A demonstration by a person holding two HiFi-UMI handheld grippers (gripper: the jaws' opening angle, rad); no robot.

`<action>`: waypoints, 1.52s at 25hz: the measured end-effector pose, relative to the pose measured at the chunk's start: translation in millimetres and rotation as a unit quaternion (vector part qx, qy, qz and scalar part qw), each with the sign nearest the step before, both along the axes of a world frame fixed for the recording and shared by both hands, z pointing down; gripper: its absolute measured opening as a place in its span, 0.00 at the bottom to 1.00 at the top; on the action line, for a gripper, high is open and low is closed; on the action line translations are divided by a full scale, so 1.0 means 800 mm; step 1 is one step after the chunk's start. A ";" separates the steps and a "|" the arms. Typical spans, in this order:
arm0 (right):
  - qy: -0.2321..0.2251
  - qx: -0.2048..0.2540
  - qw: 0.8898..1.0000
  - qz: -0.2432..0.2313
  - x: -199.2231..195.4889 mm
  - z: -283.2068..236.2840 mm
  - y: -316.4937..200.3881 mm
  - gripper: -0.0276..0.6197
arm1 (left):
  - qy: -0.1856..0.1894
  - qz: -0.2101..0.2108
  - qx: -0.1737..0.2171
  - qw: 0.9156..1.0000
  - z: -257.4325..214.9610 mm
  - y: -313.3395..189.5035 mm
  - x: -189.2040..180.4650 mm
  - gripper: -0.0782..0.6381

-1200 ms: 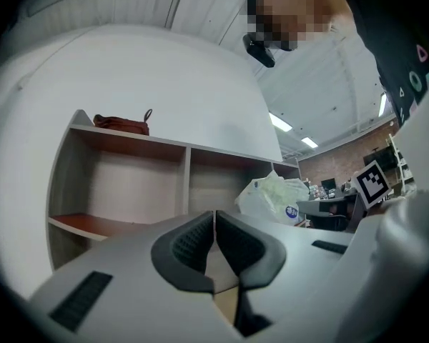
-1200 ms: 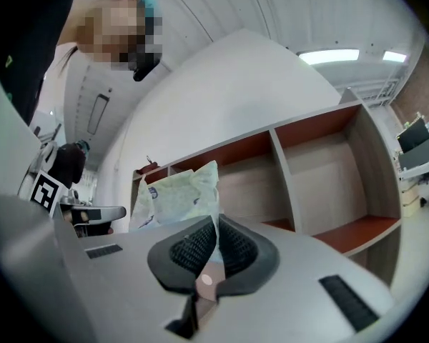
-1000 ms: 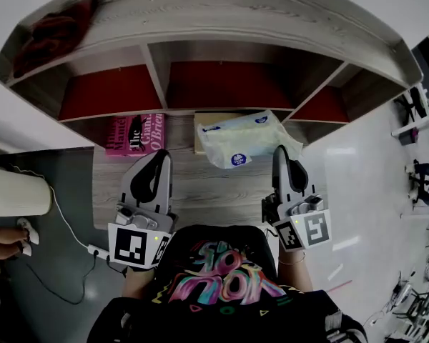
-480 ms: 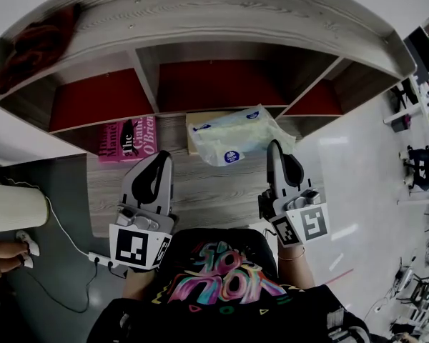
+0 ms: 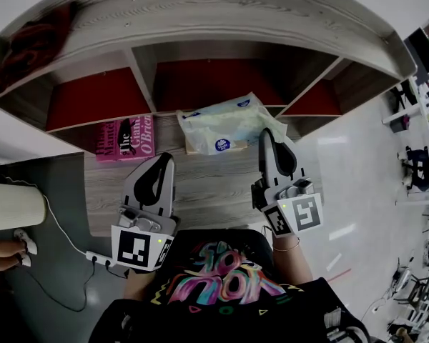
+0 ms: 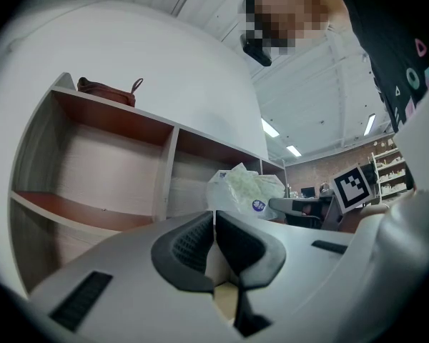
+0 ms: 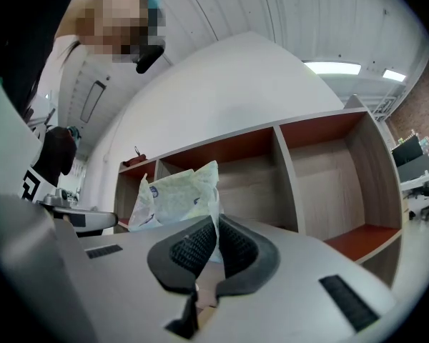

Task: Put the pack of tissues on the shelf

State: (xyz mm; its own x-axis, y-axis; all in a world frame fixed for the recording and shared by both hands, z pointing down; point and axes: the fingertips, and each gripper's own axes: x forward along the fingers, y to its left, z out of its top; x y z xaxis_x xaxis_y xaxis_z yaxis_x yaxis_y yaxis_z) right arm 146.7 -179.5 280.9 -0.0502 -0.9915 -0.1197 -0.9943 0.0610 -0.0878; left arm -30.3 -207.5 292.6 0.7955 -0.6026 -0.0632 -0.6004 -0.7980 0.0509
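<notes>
The shelf [image 5: 222,16] stands open ahead of me, its three compartments bare. The pack of tissues [image 5: 222,123] has just come in closer to it. A second ago it hung in front of the upright between the shelf's middle and right compartments, and now it sits squarely before the mouth of the middle one. It is not inside yet: it is held up in the air at the shelf's front edge. I judge the carry is nearly done, with only the push into that compartment and the letting go still to come.

My right tongs [image 5: 266,134] point about level at the shelf, tipped up a touch. They are clenched on a fold of the pack's thin wrapper, so the pack stands off their tips toward the shelf's middle compartment. That is a slim pinch and the pack could swing or slip, so I should ease it in.

My left tongs [image 5: 161,161] are pressed together with nothing in them. They are held level and idle, further back from the shelf and in line with its left compartment.
</notes>
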 end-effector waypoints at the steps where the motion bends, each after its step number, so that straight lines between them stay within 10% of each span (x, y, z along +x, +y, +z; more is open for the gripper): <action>1: 0.001 0.001 1.000 -0.004 -0.003 0.001 -0.004 0.07 | 0.001 -0.002 0.000 1.000 0.000 0.000 -0.001 0.15; 38: 0.053 -0.024 0.995 0.079 0.026 0.020 -0.131 0.11 | 0.002 -0.043 -0.006 0.999 0.004 -0.006 -0.013 0.15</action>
